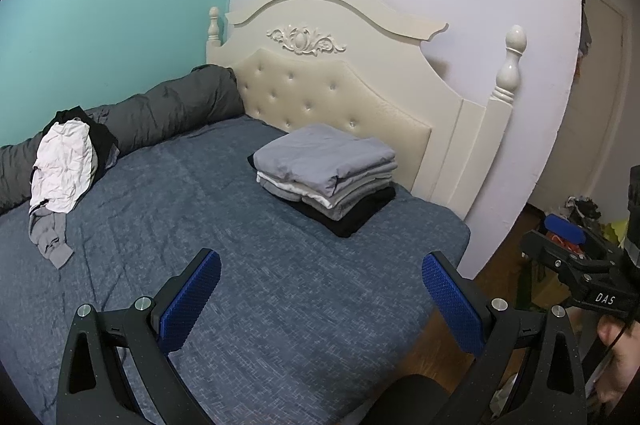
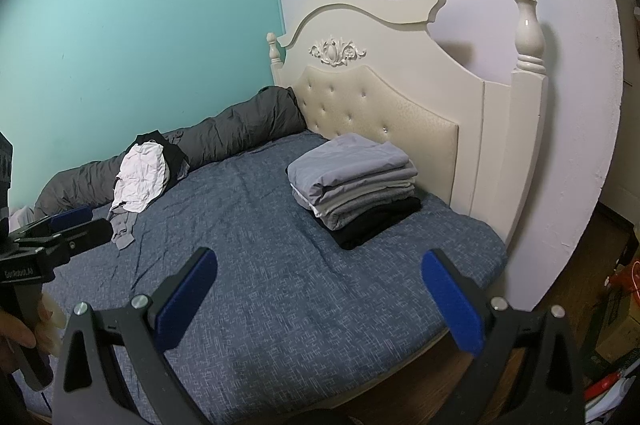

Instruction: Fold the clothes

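Tongs (image 1: 320,299) (image 2: 318,297) both gape wide, empty, above the bed (image 1: 280,325).

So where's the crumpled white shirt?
In both views the crumpled white shirt lies at the bed's far left, atop the unfolded pile against the rolled grey duvet.

Folded stack (image 1: 326,177) on bed (image 1: 240,265) before headboard (image 1: 344,97); unfolded heap (image 1: 66,169) far left.

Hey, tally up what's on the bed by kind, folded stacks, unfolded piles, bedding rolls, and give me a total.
Folded stack of clothes: 1
Unfolded pile of clothes: 1
Rolled grey duvet along the wall: 1
Total: 3
Neither open tool, left tool or right tool, holds anything.
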The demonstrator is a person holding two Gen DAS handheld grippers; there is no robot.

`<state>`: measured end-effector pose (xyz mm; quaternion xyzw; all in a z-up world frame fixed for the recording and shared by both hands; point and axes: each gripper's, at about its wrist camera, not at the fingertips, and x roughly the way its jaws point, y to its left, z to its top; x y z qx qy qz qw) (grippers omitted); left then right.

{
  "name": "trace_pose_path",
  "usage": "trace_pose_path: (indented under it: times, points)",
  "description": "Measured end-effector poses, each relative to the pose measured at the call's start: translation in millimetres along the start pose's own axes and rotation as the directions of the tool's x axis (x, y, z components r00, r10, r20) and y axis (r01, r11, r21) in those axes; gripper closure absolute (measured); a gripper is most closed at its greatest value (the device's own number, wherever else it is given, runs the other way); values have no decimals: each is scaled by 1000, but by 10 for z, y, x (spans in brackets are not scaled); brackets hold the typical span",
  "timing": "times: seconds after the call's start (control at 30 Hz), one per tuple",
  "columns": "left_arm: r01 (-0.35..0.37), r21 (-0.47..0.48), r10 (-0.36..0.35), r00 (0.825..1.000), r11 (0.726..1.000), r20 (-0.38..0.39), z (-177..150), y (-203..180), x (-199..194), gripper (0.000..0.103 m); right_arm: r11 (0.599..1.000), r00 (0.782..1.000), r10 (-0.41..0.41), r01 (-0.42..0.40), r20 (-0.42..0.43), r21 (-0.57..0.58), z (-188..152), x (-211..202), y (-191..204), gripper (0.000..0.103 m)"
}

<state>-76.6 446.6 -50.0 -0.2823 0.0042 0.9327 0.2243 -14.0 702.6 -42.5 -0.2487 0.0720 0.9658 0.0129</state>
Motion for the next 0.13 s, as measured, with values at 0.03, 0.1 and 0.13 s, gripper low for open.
trace_pose_path:
  times: [0.03,0.1,0.13]
  points:
    - [0,1,0,1000,1000,0,-1,2,-1,1,1000,1000,-1,1,0,1,-2,-2,0,0]
    - [2,1,-2,1000,1000,2,-2,2,0,1,1000,1000,-2,2,0,2,-7,-7,1,0]
    - [4,1,-4,1000,1000,3,-1,0,0,1,1000,1000,-2,2,0,3,-6,-7,-2,0]
